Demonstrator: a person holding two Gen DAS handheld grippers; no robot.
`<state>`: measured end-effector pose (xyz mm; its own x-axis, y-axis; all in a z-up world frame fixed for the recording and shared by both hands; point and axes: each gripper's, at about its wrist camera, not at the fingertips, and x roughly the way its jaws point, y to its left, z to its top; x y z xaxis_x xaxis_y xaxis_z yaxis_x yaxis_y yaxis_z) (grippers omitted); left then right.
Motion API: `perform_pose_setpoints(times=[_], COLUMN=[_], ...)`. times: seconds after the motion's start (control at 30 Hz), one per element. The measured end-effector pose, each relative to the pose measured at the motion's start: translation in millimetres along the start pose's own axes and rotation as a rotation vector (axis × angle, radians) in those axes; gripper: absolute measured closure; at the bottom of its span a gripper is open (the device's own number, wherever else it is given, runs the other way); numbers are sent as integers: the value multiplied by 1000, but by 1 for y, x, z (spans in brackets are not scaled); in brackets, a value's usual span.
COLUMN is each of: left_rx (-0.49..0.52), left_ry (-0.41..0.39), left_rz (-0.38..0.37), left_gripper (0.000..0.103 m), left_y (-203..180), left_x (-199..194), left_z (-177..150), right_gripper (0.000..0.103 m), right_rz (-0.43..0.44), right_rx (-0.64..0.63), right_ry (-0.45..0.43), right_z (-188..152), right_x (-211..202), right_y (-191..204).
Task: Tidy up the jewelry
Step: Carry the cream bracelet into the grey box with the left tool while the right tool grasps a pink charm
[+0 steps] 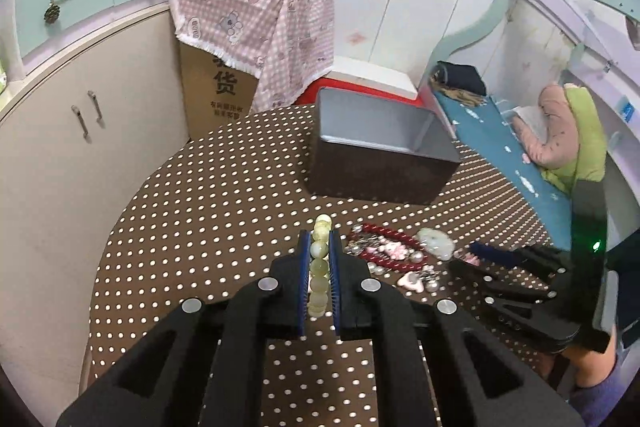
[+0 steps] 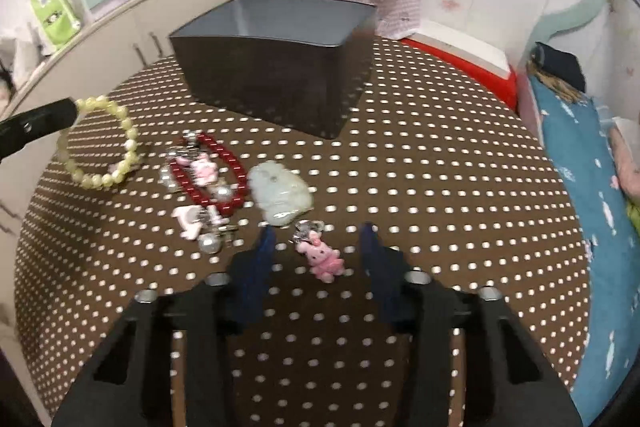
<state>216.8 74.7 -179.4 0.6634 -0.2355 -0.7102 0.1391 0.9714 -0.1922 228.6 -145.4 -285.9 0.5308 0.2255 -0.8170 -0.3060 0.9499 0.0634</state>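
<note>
My left gripper (image 1: 319, 239) is shut on a pale yellow-green bead bracelet (image 1: 319, 267), held just above the dotted table; the bracelet (image 2: 100, 143) and the left gripper (image 2: 74, 109) also show in the right wrist view. An open dark tin box (image 1: 380, 163) stands beyond it and also shows in the right wrist view (image 2: 276, 67). My right gripper (image 2: 318, 233) is open over a pink figure charm (image 2: 322, 257). A red bead bracelet (image 2: 216, 175), a pale jade pendant (image 2: 280, 195) and pearl charms (image 2: 200, 223) lie left of it.
The round table (image 2: 440, 187) has a brown white-dotted cloth. A cardboard box under pink checked cloth (image 1: 256, 27) stands behind it, a cabinet (image 1: 60, 147) to the left, a bed with blue sheet (image 1: 500, 147) to the right.
</note>
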Motion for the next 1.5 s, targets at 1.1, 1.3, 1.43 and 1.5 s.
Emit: perform_pose_setpoints(times=[1.1,1.3,1.43,1.5], left_rx=[8,20,17,14], left_ry=[107,152,154,144], left_rz=[-217,-172,-163,-148], left_gripper=[95,94,84,67], left_y=[-24,-19,-16,-15], left_x=[77,96,93,91], left_z=[118,106,103,102], right_gripper=[90,90,90,90], right_rz=[176,186,192,195], right_rx=[145,165,179,182], right_ry=[-122,-67,-49,-49], right_z=[140,135,132,130], right_x=[-1,30,38,36], right_y=[-26,-26,-27,-28])
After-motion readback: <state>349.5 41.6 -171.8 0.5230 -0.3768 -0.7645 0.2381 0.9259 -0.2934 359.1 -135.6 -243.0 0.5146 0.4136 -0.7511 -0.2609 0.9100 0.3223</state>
